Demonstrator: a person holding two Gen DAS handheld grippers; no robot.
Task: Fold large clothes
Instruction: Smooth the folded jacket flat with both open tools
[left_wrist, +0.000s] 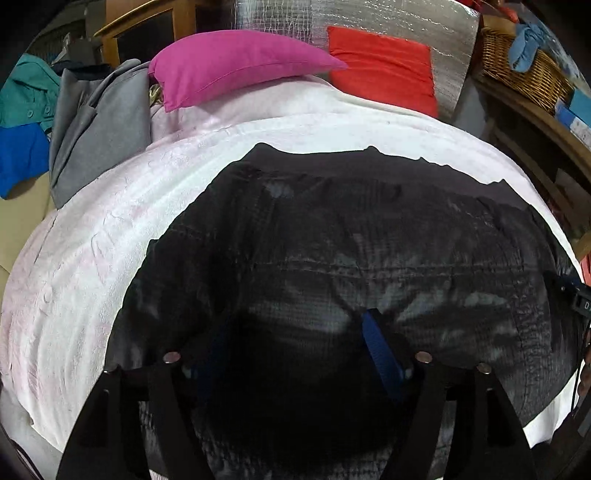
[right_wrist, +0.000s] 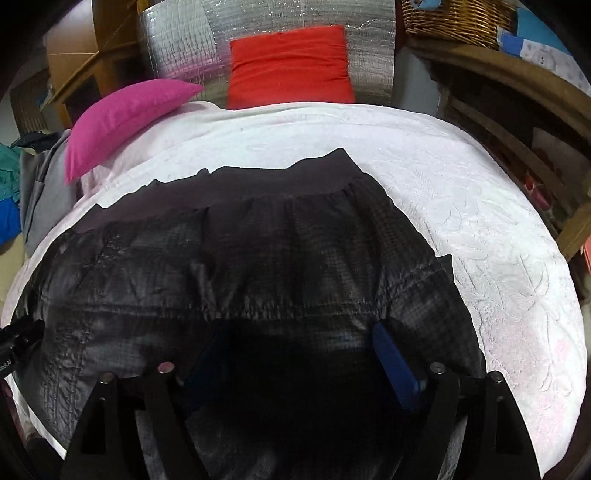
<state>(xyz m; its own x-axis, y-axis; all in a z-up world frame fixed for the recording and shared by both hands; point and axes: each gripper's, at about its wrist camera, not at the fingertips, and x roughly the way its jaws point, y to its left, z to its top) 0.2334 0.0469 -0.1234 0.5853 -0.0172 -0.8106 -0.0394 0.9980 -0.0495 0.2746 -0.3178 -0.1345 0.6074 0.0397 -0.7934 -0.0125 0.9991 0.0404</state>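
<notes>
- The dark quilted jacket (left_wrist: 332, 240) lies spread flat on the white bedspread (left_wrist: 92, 240), its plain hem band toward 12 o'clock.
- The left hand-held gripper (left_wrist: 295, 343) hangs above it, jaws wide, nothing between them.
- The right hand-held gripper (right_wrist: 299, 354) likewise stands wide and empty.
- A pink pillow (left_wrist: 229, 62) sits at 11 o'clock, a red pillow (left_wrist: 384, 66) at 12.

A bed (right_wrist: 461, 206) with a pale cover carries a dark jacket (right_wrist: 258, 258) under both tools; ahead lie a pink pillow (right_wrist: 125, 118) and a red pillow (right_wrist: 291, 66).
</notes>
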